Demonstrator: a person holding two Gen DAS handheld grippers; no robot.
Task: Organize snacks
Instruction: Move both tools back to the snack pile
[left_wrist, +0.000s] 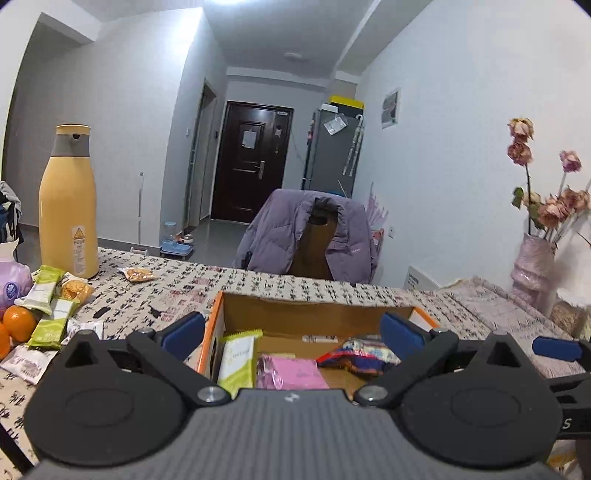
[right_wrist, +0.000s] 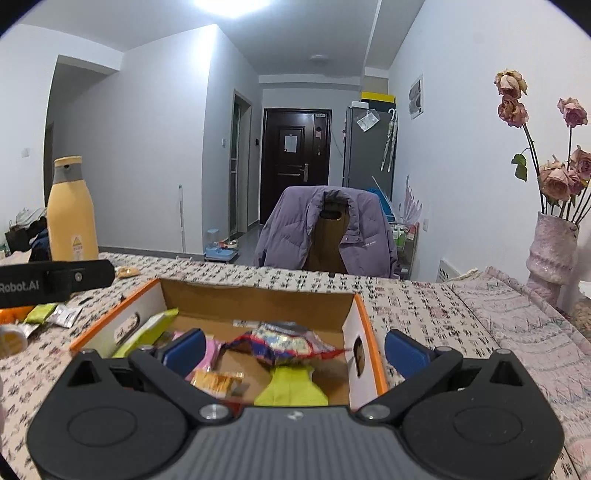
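An open cardboard box (left_wrist: 295, 308) with an orange rim sits on the patterned table. In it lie a green-and-white pack (left_wrist: 238, 360), a pink packet (left_wrist: 291, 373) and a colourful bag (left_wrist: 358, 356). My left gripper (left_wrist: 291, 334) is open and empty at the box's near left corner. Loose snack packs (left_wrist: 48, 314), oranges (left_wrist: 18, 325) and a small packet (left_wrist: 138, 274) lie on the table to the left. My right gripper (right_wrist: 295, 350) is also open and empty over the near edge of the box (right_wrist: 258, 295), above the colourful bag (right_wrist: 284, 347), a yellow-green pack (right_wrist: 290, 386) and an orange packet (right_wrist: 218, 382).
A tall yellow bottle (left_wrist: 68, 206) stands at the table's far left, with a purple tissue pack (left_wrist: 11, 284) nearer. A pink vase of dried roses (right_wrist: 552, 254) stands at the right. A chair draped with a purple jacket (right_wrist: 325, 229) is behind the table.
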